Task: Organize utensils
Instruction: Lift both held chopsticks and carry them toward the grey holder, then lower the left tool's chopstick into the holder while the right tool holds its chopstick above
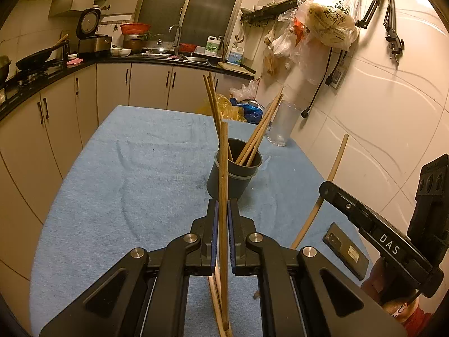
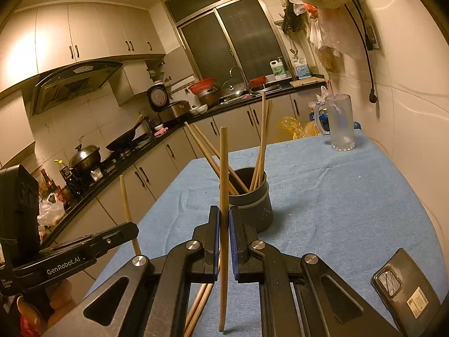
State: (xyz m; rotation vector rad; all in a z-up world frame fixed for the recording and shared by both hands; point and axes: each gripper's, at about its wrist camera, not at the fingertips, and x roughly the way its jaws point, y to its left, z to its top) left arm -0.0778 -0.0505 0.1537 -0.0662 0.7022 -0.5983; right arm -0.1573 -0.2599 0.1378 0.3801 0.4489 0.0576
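Here, the left gripper (image 1: 223,210) has its blue-padded jaws pinched tight on a single long wooden chopstick (image 1: 223,185), which stands nearly upright between them, its top rising above the fingertips and its lower end reaching down below the jaws. Just ahead of those fingertips sits a dark grey round plastic utensil cup (image 1: 234,175) on the light blue towel-like cloth (image 1: 126,182); several more wooden chopsticks (image 1: 259,136) lean out of the cup to both sides. Beneath this gripper, more loose chopsticks (image 1: 216,303) lie on the cloth.

The right gripper (image 2: 224,221) is likewise clamped on one upright wooden chopstick (image 2: 223,174), with the same cup (image 2: 252,207) just beyond its tips and slightly to its right. Under its jaws a couple of chopsticks (image 2: 199,300) lie flat on the cloth. A black smartphone (image 2: 404,289) lies face down to the right of this gripper, near the table edge. Farther ahead and to the right, well apart from the cup, stands a frosted glass mug with a handle (image 2: 336,123).
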